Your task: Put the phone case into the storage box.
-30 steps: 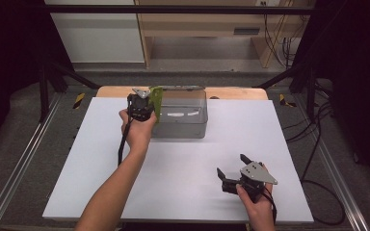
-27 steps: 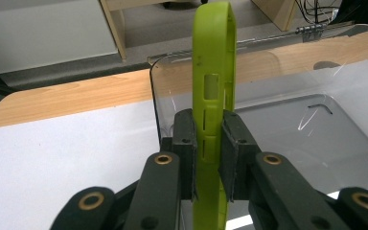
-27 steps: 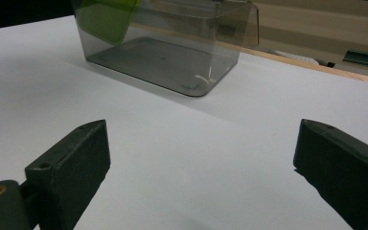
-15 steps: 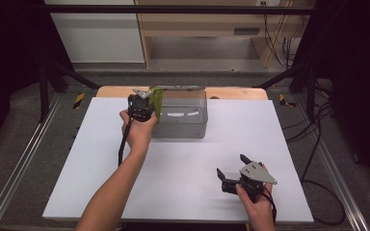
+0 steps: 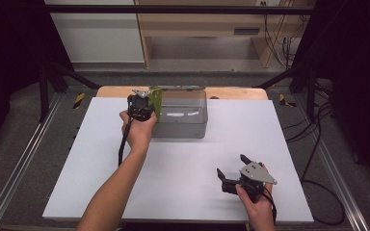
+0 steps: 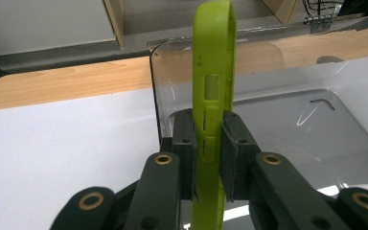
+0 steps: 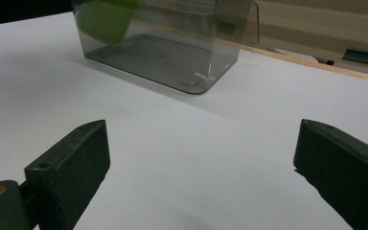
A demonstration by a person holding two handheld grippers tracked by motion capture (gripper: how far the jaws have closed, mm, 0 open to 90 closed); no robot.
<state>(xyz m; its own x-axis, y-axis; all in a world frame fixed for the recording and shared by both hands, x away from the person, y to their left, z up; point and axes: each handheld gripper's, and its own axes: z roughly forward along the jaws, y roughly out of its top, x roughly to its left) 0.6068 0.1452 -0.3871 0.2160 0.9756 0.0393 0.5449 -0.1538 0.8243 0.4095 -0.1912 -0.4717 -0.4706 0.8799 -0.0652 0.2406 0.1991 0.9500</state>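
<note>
One green phone case (image 6: 214, 96) and one clear bin (image 5: 180, 113) are counted, at the bench's (image 5: 101, 159) far edge. Case is clamped upright by left gripper (image 6: 206, 143) at bin's left rim; port cut-outs are resolved in left gripper view. Right gripper (image 5: 235, 172), jaws wide apart, is held nr front-right corner.

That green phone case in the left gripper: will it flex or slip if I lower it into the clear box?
The green phone case is a thin open shell, so probably light and somewhat bendy. The left gripper pinches only its narrow edge, so it may pivot if it bumps the clear box wall. Its finish looks matte, so slipping seems unlikely.
</note>
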